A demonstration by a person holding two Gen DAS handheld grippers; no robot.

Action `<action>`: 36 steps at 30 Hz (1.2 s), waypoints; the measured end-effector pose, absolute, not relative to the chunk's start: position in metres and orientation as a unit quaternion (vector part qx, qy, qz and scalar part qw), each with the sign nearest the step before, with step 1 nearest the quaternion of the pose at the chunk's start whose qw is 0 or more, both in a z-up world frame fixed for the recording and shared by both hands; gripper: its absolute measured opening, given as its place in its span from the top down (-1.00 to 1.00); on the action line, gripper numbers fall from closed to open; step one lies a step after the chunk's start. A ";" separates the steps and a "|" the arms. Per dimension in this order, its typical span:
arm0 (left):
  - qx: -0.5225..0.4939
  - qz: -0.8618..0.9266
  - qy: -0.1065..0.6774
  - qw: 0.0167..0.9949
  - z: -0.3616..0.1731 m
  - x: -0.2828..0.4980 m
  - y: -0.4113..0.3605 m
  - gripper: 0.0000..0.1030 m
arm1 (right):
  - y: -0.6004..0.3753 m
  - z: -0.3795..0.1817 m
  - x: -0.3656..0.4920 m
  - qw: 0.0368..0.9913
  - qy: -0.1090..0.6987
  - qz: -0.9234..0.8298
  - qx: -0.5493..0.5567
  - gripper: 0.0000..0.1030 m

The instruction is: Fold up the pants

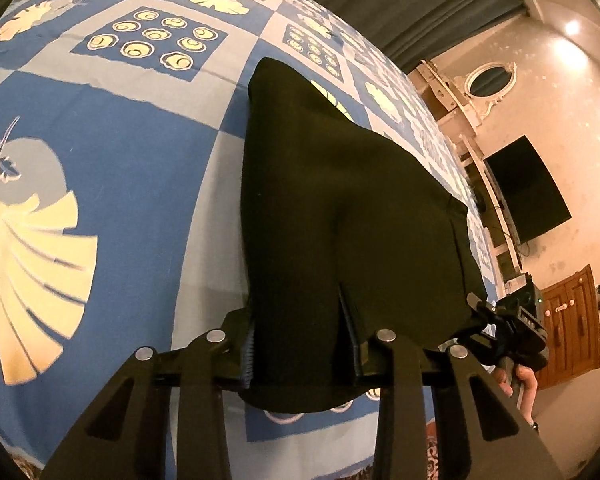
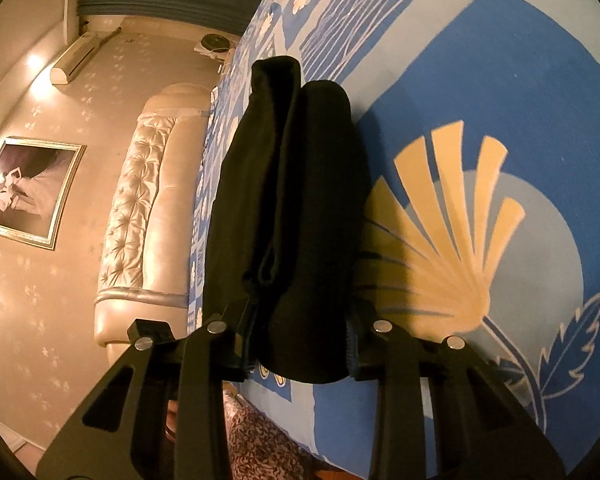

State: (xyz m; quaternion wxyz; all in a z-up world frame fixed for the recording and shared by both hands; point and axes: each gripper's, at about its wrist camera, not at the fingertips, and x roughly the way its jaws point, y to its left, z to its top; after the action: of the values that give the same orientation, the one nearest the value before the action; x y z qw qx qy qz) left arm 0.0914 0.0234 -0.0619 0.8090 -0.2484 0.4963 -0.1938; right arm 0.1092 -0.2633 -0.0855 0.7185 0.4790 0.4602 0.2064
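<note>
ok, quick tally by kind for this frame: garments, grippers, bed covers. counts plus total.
Black pants: 1, held at its near edge by both grippers
Grippers: 2, left gripper and right gripper, each shut on the pants
Blue patterned bedspread: 1, under the pants
Total: 4

Bed (image 1: pixel 132 160) under blue patterned sheet (image 2: pixel 480 92) (shells, leaves, squares); black pants (image 1: pixel 320 208) lie bunched on it.
</note>
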 end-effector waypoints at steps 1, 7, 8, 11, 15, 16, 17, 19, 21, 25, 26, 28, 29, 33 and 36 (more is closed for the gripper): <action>-0.248 -0.193 0.497 0.809 -0.062 0.090 0.024 0.33 | -0.264 -0.086 0.108 0.718 0.461 0.206 0.479 0.38; -0.238 -0.192 0.497 0.812 -0.059 0.093 0.018 0.33 | -0.269 -0.089 0.100 0.714 0.466 0.208 0.479 0.38; -0.237 -0.193 0.497 0.812 -0.058 0.092 0.017 0.33 | -0.269 -0.089 0.098 0.714 0.467 0.207 0.479 0.38; -0.230 -0.193 0.495 0.815 -0.057 0.095 0.015 0.33 | -0.271 -0.089 0.098 0.713 0.468 0.207 0.479 0.38; -0.227 -0.193 0.494 0.817 -0.058 0.097 0.014 0.33 | -0.272 -0.090 0.097 0.712 0.469 0.207 0.480 0.38; -0.227 -0.193 0.494 0.817 -0.058 0.095 0.015 0.33 | -0.272 -0.091 0.096 0.712 0.469 0.207 0.480 0.38; -0.227 -0.194 0.494 0.817 -0.058 0.096 0.014 0.33 | -0.272 -0.090 0.096 0.712 0.469 0.206 0.480 0.38; -0.227 -0.194 0.494 0.817 -0.059 0.096 0.014 0.33 | -0.272 -0.090 0.096 0.712 0.469 0.206 0.480 0.38; -0.227 -0.195 0.494 0.817 -0.059 0.097 0.014 0.33 | -0.273 -0.090 0.097 0.712 0.469 0.207 0.480 0.38; -0.227 -0.195 0.493 0.817 -0.060 0.097 0.015 0.33 | -0.273 -0.091 0.097 0.713 0.469 0.207 0.479 0.38; -0.228 -0.195 0.493 0.817 -0.060 0.097 0.014 0.33 | -0.273 -0.091 0.097 0.712 0.469 0.207 0.480 0.38; -0.226 -0.195 0.494 0.817 -0.059 0.097 0.015 0.33 | -0.273 -0.091 0.096 0.712 0.469 0.207 0.480 0.38; -0.227 -0.195 0.494 0.816 -0.060 0.097 0.015 0.33 | -0.273 -0.090 0.097 0.712 0.469 0.207 0.479 0.38; -0.228 -0.197 0.496 0.814 -0.061 0.097 0.015 0.33 | -0.275 -0.091 0.095 0.711 0.471 0.208 0.478 0.38; -0.225 -0.202 0.496 0.814 -0.064 0.098 0.015 0.32 | -0.277 -0.093 0.094 0.712 0.472 0.208 0.476 0.38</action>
State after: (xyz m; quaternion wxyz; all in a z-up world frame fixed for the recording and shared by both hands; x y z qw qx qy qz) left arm 0.0983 0.0150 -0.0639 0.8139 -0.2255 0.4960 -0.2016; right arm 0.0940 -0.2766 -0.0932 0.7120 0.4761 0.4722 0.2084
